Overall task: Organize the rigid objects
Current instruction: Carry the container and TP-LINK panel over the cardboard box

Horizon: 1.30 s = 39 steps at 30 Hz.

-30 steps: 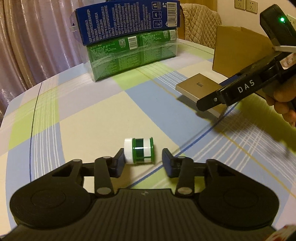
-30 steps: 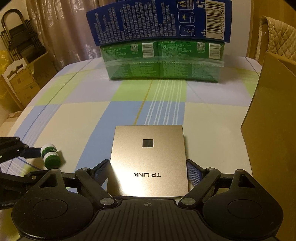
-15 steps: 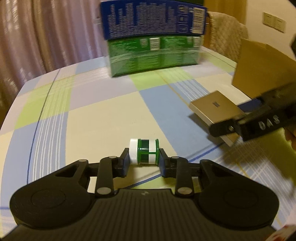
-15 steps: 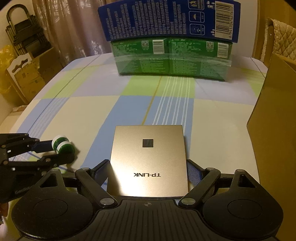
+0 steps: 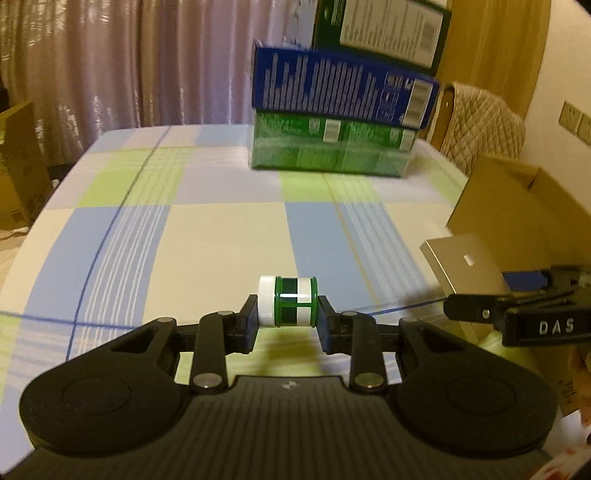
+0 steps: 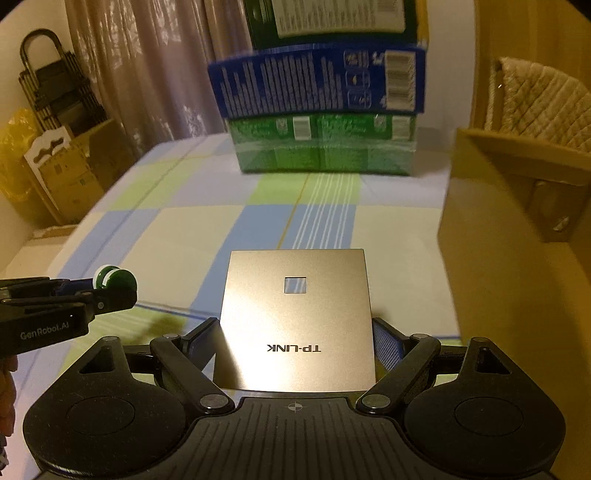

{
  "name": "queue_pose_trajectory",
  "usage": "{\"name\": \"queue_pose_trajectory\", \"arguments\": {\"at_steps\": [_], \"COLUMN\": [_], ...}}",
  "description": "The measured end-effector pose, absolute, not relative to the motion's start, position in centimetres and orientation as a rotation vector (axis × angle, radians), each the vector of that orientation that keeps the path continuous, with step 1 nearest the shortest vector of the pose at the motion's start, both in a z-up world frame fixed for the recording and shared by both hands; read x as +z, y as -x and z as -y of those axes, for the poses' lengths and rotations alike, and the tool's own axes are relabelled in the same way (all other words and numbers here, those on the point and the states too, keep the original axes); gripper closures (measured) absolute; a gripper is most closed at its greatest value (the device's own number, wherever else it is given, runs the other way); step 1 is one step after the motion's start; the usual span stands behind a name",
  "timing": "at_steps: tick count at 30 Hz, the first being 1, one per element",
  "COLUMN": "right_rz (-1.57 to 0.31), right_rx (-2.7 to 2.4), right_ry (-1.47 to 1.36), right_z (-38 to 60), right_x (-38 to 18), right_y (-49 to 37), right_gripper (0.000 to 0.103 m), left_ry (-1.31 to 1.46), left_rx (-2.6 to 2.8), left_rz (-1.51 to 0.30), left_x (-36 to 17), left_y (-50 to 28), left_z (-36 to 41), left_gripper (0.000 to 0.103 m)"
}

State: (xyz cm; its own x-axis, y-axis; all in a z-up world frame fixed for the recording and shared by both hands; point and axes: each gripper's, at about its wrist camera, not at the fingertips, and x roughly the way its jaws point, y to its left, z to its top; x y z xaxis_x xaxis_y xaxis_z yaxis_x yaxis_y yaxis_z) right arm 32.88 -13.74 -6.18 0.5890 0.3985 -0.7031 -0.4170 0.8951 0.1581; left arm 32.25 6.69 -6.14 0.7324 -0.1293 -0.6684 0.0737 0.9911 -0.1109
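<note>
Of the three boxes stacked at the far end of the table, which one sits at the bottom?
The green plastic-wrapped box rests directly on the checked tablecloth; the blue box lies on it, and a dark green box tops the stack.

My two wrist cameras look forward and down over the checked table (image 5: 207,236), both facing the stacked boxes (image 6: 317,122).

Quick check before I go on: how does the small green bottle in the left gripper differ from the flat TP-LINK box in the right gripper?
The green bottle is a small cylinder with a white cap; the TP-LINK box is a flat, gold-toned square slab.

The bottle lies sideways, pinched end to end by the left gripper; the box lies flat, held by its two side edges in the right gripper.

The left gripper's jaws sit narrow, the right's wide.

Both appear lifted off the checked tablecloth.
</note>
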Motion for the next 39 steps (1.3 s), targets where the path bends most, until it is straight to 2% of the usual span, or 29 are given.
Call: {"name": "queue_pose_trajectory", "arguments": {"at_steps": [12,22,30,39], "right_rz": [-0.634,-0.636,-0.679,-0.728], "right_rx": [0.469,0.334,0.218,0.201], "right_ry": [0.003,0.053,-0.023,-0.049], "right_z": [19.4,30.2,38.7,41.8], "right_x": [3.4,7.7,8.0,4.9], "right_y": [-25.4,-22.9,-22.8,-23.2], "right_gripper": [0.020,0.020,0.020,0.020], "left_ry": [0.044,-0.014,-0.042,-0.087], "left_rx": [-0.139,-0.303,-0.443,-0.524], "left_rz": [-0.706,-0.620,-0.619,-0.680], "left_x": [0.0,6.4,7.6,5.1], "left_y": [-25.9,-23.1,-23.0,-24.8], "left_z": [-1.8,7.5,16.1,22.3], "left_gripper": [0.076,0.076,0.076,0.076]}}
